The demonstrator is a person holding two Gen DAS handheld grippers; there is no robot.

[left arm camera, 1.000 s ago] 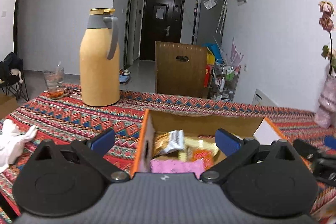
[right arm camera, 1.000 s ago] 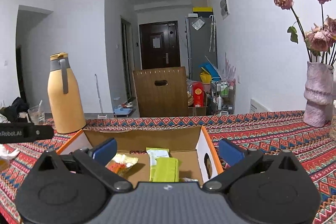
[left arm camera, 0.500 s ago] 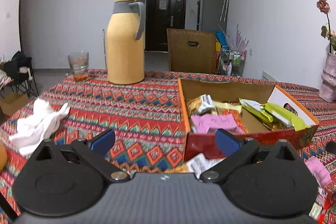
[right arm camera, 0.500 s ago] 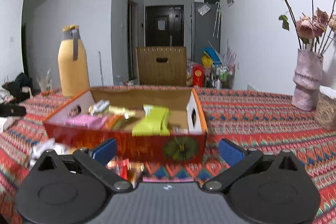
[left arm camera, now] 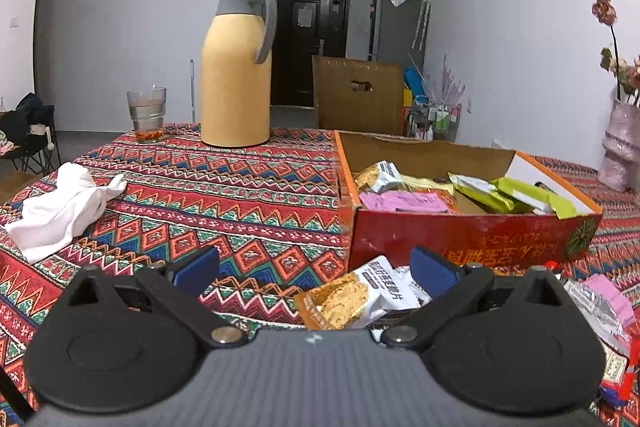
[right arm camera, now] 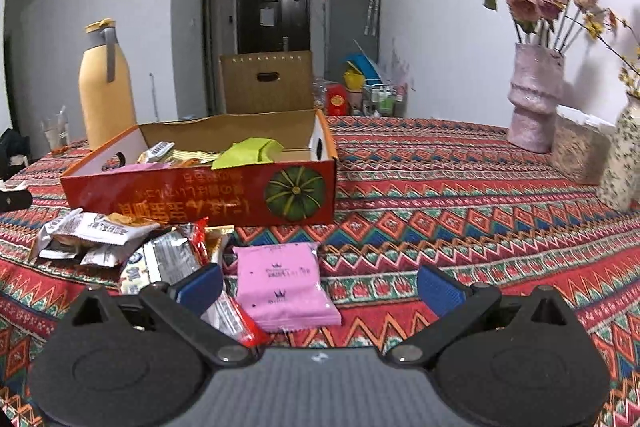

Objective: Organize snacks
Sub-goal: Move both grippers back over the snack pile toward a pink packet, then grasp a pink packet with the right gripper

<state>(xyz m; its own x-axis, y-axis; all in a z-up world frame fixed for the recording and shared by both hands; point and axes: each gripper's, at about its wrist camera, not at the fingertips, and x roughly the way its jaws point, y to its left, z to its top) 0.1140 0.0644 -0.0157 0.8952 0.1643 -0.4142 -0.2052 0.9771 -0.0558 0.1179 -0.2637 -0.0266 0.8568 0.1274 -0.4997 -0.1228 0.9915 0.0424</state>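
Note:
A red cardboard box (left arm camera: 472, 237) (right arm camera: 208, 193) sits on the patterned tablecloth and holds pink, green and yellow snack packets. Loose packets lie in front of it. In the left wrist view my left gripper (left arm camera: 316, 269) is open, low over a white and orange snack packet (left arm camera: 356, 297) that lies between its fingers. In the right wrist view my right gripper (right arm camera: 320, 285) is open just above a pink packet (right arm camera: 284, 285); beside it lie a silver and red packet (right arm camera: 172, 261) and white packets (right arm camera: 92, 229).
A yellow thermos jug (left arm camera: 236, 67) and a glass (left arm camera: 146, 115) stand at the table's far left. A crumpled white cloth (left arm camera: 60, 207) lies left. A pink vase (right arm camera: 534, 95) with dried roses, a woven basket (right arm camera: 576, 155) and a floral vase (right arm camera: 622, 163) stand at the right.
Both grippers have pulled back from above the box and come down in front of it. The loose packets on the cloth have come into view between their open fingers.

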